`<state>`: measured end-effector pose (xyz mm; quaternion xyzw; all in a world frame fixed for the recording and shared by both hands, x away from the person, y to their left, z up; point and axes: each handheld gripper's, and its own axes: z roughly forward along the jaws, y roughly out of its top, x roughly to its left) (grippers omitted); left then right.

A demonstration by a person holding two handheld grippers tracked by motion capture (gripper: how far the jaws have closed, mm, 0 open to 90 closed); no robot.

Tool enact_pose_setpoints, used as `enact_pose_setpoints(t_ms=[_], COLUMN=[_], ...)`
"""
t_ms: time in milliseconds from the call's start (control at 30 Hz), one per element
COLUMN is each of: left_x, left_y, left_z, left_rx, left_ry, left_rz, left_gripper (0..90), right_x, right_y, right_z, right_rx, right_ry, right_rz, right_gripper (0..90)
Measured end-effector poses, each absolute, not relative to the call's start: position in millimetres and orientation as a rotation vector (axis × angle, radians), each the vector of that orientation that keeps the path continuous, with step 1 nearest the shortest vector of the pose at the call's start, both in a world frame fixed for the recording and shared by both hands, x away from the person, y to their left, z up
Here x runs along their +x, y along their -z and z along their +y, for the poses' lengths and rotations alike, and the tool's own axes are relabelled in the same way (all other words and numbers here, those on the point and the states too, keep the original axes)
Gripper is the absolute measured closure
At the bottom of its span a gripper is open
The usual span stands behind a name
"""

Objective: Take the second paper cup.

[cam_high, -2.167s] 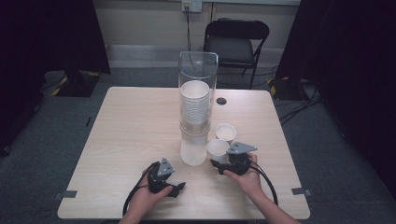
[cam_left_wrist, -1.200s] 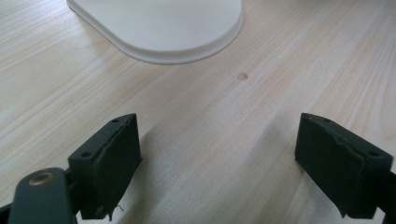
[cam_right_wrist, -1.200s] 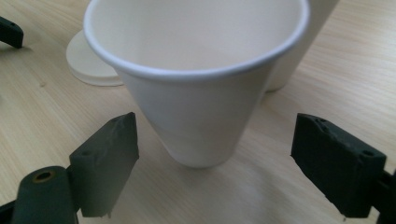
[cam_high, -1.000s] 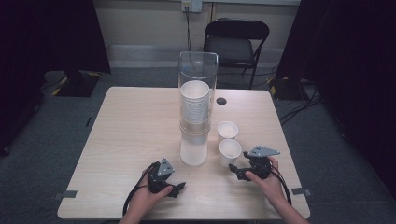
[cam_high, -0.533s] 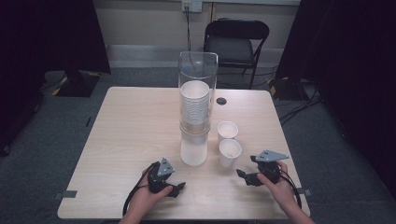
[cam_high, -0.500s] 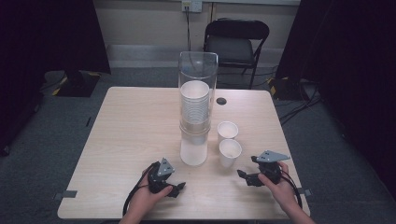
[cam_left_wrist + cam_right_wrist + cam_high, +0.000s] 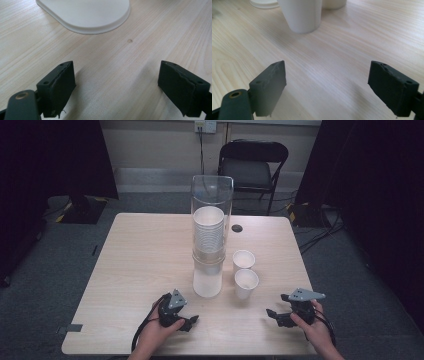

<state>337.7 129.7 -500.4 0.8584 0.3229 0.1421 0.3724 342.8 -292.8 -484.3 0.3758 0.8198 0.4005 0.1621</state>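
- Paper cup [image 7: 246,283] stood upright near the worktop's [image 7: 135,265] middle.
- Right claw [image 7: 272,314] gaped empty near the front right corner.
- Left claw [image 7: 192,322] gaped empty at the front edge.

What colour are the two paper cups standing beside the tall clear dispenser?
White; the two loose paper cups show best in the high view.

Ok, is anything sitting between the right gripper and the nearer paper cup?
Nothing visible. In the right gripper view only bare table lies between the open right gripper and the nearer paper cup. The second cup stands behind it, the dispenser tube off to one side.
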Motion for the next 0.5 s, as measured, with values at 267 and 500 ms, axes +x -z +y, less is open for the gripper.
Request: enact_pose_setpoints(t_ms=[267,500], left_x=[338,338], left_y=[500,500], left_z=[130,130], left_rx=[2.200,2.199], left_ry=[-0.364,-0.365], left_rz=[0.827,0.828], left_gripper=[13.8,13.8], right_x=[335,327], right_y=[486,490], right_z=[-306,-316], right_rx=[1.075,1.085], right_ry=[-1.132,-1.112], right_rz=[2.333,2.332], right_gripper=[14.5,14.6])
